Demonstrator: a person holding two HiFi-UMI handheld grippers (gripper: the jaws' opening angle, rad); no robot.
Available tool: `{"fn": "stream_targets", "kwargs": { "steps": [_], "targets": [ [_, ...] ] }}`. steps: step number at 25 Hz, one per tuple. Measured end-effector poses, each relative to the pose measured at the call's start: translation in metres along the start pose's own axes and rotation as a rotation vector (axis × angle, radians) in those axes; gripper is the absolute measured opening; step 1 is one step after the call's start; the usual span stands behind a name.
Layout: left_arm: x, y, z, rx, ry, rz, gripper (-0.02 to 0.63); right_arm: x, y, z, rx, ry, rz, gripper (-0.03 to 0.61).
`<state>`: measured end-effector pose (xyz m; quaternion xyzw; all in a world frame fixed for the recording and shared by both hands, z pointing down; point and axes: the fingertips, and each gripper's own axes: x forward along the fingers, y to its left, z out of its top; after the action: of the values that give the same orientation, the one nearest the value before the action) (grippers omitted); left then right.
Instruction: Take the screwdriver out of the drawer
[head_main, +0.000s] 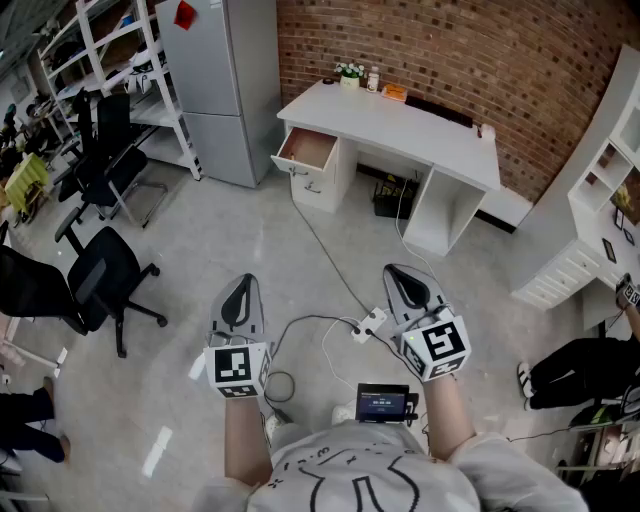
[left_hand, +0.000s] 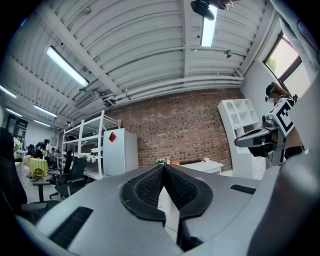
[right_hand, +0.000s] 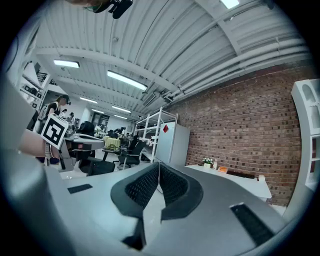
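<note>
Both jaw pairs are pressed together on nothing, my left gripper (head_main: 244, 283) and right gripper (head_main: 396, 276) held idle side by side, presumably because the open drawer (head_main: 308, 148) sits far ahead of them in the desk (head_main: 400, 125), any screwdriver inside unseen.

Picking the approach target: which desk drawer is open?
The top drawer in the white desk's pedestal at the head view's left: it is pulled out, with its brownish inside showing. The lower front beneath it sits flush.

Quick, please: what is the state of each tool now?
Left tool: closed, holding nothing.
Right tool: closed, holding nothing.
</note>
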<state>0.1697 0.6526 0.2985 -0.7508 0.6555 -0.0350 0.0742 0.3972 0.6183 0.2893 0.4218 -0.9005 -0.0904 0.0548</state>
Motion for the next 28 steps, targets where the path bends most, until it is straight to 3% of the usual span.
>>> {"fn": "stream_targets", "kwargs": {
  "steps": [9, 15, 28],
  "targets": [
    [0.03, -0.025, 0.0, -0.001, 0.001, 0.009, 0.012, 0.005, -0.039, -0.015, 0.0, 0.009, 0.013, 0.021],
    [0.054, -0.019, -0.003, 0.007, 0.0, 0.006, 0.012, 0.03, -0.048, -0.015, 0.027, -0.027, 0.032, 0.02],
    [0.165, 0.067, -0.032, -0.009, 0.032, -0.018, 0.012, 0.167, -0.061, -0.025, 0.021, 0.022, 0.047, 0.02]
  ]
}}
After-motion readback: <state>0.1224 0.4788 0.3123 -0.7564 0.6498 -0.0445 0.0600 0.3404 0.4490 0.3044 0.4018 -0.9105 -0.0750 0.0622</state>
